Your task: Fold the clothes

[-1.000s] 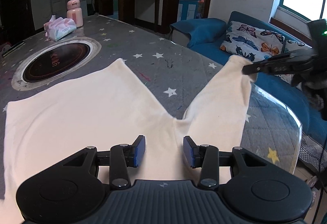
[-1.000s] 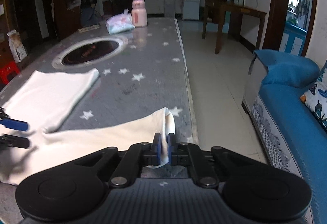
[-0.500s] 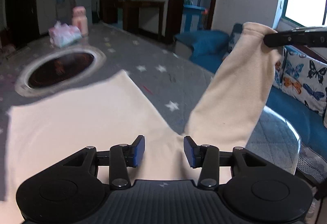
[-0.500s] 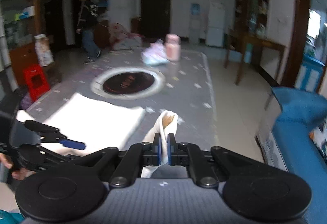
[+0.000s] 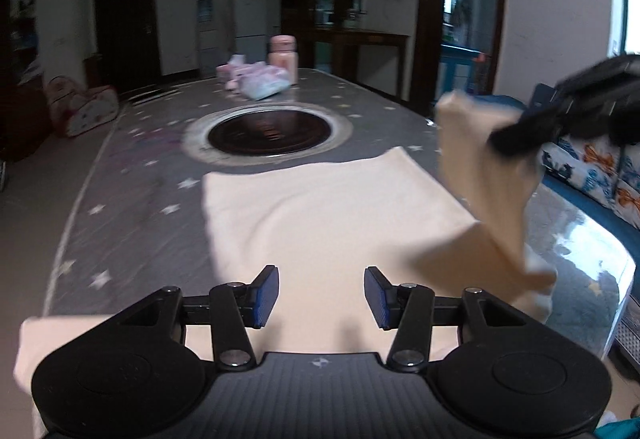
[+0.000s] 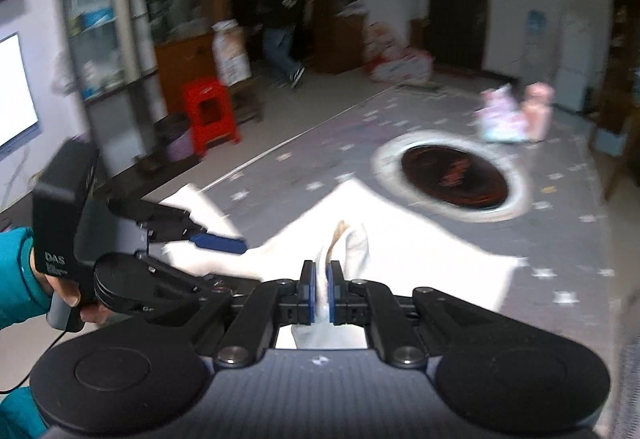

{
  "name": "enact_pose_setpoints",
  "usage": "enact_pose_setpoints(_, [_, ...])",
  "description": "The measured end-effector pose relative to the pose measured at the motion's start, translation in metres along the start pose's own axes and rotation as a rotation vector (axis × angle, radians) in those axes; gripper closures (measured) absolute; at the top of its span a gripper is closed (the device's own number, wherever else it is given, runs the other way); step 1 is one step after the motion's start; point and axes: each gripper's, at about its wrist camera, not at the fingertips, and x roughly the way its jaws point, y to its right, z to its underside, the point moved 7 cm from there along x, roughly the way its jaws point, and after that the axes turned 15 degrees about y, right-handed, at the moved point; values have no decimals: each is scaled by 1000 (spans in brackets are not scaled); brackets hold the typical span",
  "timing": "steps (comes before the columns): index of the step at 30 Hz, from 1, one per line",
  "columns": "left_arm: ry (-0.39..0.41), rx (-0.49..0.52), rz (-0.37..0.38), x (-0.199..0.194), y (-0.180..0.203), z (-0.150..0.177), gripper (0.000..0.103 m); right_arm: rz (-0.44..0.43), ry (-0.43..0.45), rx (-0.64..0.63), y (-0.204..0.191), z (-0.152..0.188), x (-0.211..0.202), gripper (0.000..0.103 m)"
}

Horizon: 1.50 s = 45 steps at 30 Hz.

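Cream garment [image 5: 320, 223] spread flat on the grey star-patterned table [image 5: 132, 175], body toward the near end, just short of the round inset burner [image 5: 270, 133] at the table's centre. One sleeve [image 5: 480, 175] lifted off the surface near the right edge, hanging in a slanted fold down to the garment body.

Right gripper [image 6: 320, 293]: fingers pressed together, pinching the sleeve cuff [image 6: 344, 243] between the blue pads; cuff bunched and standing up ahead of the fingertips. In the left wrist view, seen as a dark blurred bar at the raised sleeve end.

Left gripper [image 5: 320, 295]: fingers spread wide, nothing between the blue pads, positioned over the near portion of the garment; contact with the fabric cannot be told. In the right wrist view, held by a hand [image 6: 64, 287] in a teal sleeve [image 6: 16, 271] at the left edge of the table.

Pink bottle [image 5: 282, 59] and a tissue pack [image 5: 260, 83] at the far end of the table. Blue sofa [image 5: 592, 175] beyond the right edge.
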Motion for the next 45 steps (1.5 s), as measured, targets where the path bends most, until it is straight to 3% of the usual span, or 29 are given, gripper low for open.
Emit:
enact_pose_setpoints(7, [-12,-25,-19,-9,-16,12,52,-97,-68,0,-36,24,54,94])
enact_pose_setpoints(10, [-15,-26,-13,-10,-17,14,52,-99,-61,-7,-34,27,49,90])
enact_pose_setpoints(18, [-31,5,32,-1,2,18,52,92,-122,48,35,65,27,88])
enact_pose_setpoints(20, [-47,9,23,9,1,20,52,140,-138,62,53,75,21,83])
enact_pose_setpoints(25, [-65,-38,-45,36,-21,12,52,250,-144,159,100,95,14,81])
enact_pose_setpoints(29, [-84,-64,-125,58,-46,6,52,299,-136,255,132,103,27,80])
enact_pose_setpoints(33, [-109,-78,-133,72,-54,8,53,312,-139,328,153,112,42,80])
enact_pose_setpoints(36, [-124,-78,-134,80,-56,10,54,315,-141,319,157,113,51,80])
enact_pose_setpoints(40, [-144,-78,-136,91,-59,12,56,319,-144,298,160,113,61,98])
enact_pose_setpoints(43, [-159,-78,-137,100,-61,14,57,332,-149,253,161,110,65,100])
enact_pose_setpoints(45, [-166,-83,-135,105,-61,14,64,352,-151,227,168,108,68,100])
